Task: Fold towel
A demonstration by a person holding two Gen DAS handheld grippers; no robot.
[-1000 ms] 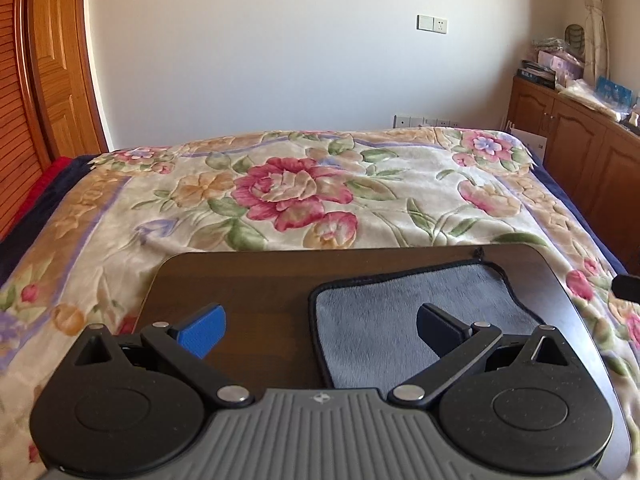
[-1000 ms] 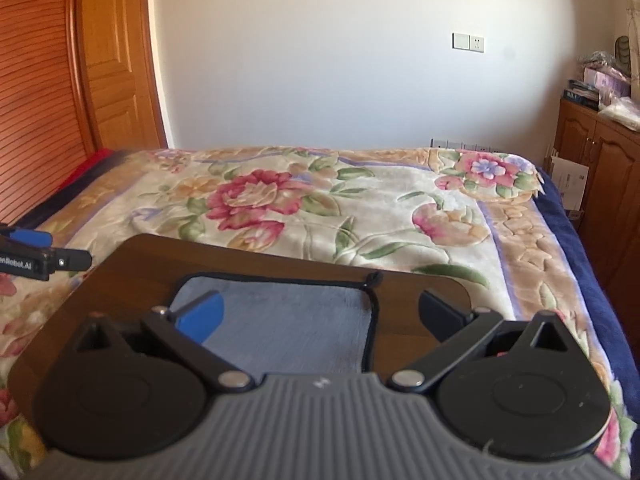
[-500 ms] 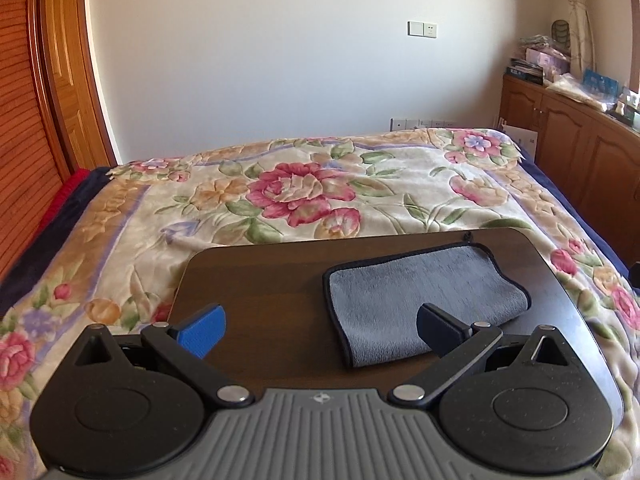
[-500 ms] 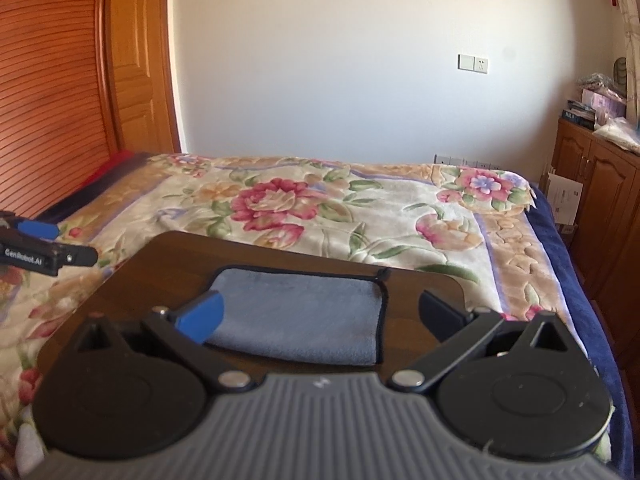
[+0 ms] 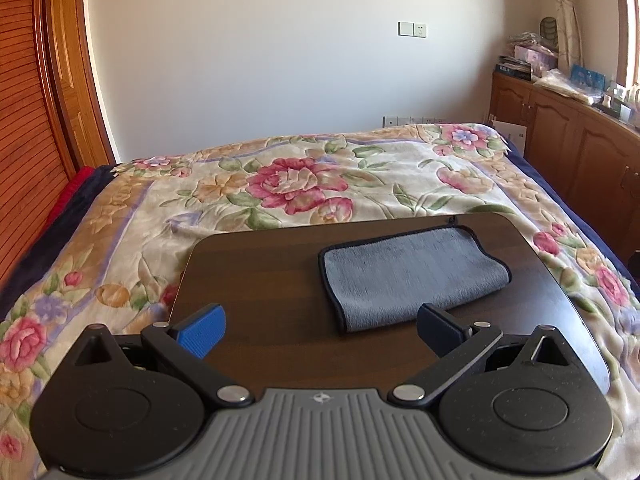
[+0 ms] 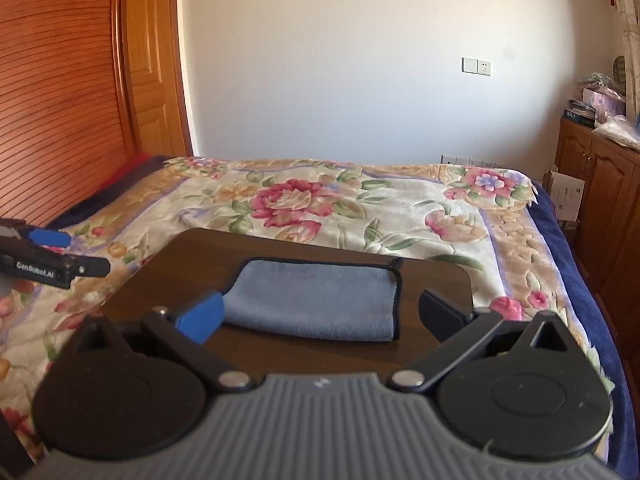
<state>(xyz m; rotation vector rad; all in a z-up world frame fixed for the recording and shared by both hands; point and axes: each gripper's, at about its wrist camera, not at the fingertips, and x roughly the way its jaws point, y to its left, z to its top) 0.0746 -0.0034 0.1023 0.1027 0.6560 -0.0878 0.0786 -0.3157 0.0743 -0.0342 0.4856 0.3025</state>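
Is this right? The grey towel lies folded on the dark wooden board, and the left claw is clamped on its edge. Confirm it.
Not quite. The grey towel does lie folded on the dark wooden board, but the left claw is open and holds nothing; its fingers are clear of the cloth. The left wrist view shows it.

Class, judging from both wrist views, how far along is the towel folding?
Done: the grey towel lies folded on the dark wooden board. In hand: nothing; the left hand-held gripper and right hand-held gripper are open. Left: perhaps another fold, otherwise finished.
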